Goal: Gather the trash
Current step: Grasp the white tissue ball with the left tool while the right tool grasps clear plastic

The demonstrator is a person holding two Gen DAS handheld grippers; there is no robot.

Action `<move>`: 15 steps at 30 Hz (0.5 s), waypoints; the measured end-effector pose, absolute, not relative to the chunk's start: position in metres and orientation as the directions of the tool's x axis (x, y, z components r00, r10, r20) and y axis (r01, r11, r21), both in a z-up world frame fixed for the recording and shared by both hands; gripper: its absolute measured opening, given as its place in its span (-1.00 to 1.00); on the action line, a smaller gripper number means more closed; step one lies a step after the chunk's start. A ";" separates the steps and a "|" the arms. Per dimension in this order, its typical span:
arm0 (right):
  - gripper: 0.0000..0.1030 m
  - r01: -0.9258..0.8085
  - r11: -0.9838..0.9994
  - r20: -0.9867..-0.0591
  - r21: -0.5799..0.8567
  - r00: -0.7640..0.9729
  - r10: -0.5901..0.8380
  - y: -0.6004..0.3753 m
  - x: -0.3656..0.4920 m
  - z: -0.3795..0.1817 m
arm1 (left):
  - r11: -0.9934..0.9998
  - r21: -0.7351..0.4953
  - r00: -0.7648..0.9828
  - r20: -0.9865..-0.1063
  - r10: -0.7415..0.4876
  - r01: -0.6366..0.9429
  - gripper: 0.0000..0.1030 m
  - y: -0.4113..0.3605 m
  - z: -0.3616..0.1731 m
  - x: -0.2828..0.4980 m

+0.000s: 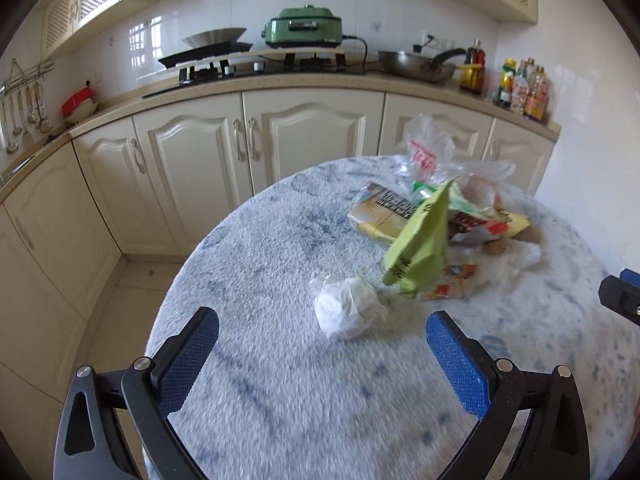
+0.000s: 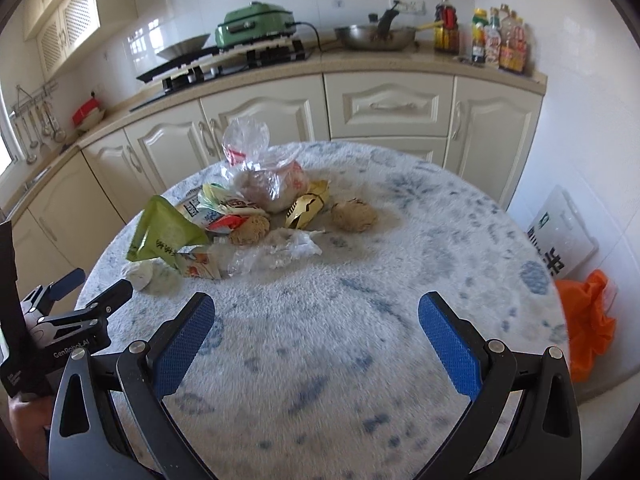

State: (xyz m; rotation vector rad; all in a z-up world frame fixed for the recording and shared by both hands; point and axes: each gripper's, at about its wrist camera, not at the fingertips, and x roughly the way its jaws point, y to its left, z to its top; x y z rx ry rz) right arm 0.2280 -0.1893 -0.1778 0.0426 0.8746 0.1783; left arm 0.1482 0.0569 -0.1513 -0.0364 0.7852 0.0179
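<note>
Left gripper (image 1: 322,334): held wide apart, empty, above the tabletop with the tissue ball just ahead.
Right gripper (image 2: 316,314): spread wide, empty, over a bare part of the tabletop.
Tabletop (image 2: 360,300): round, covered in fuzzy white-and-blue fabric.
Trash pile (image 2: 256,216): wrappers and plastic bags are heaped near the far edge.
Green wrapper (image 1: 420,244): propped up at the pile's near side.
Tissue ball (image 1: 346,308): crumpled, white, set just beside the pile.

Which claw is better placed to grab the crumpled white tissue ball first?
Left. The crumpled white tissue ball lies just ahead of the open left claw, roughly centred. The open right claw faces bare fuzzy blue-white tablecloth, with the tissue off to its left.
</note>
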 end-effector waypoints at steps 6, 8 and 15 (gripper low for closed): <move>1.00 -0.165 0.979 -0.788 0.119 0.584 0.195 -0.174 0.259 -0.199 | 0.998 -0.064 0.655 -0.754 -0.049 0.001 0.63 0.059 -0.164 0.191; 1.00 -0.180 0.976 -0.793 0.126 0.573 0.208 -0.168 0.268 -0.205 | 0.996 -0.086 0.632 -0.771 -0.076 0.016 0.24 0.061 -0.167 0.201; 1.00 -0.194 0.972 -0.809 0.132 0.545 0.218 -0.146 0.298 -0.223 | 0.992 -0.119 0.633 -0.764 -0.121 0.046 -0.43 0.071 -0.165 0.220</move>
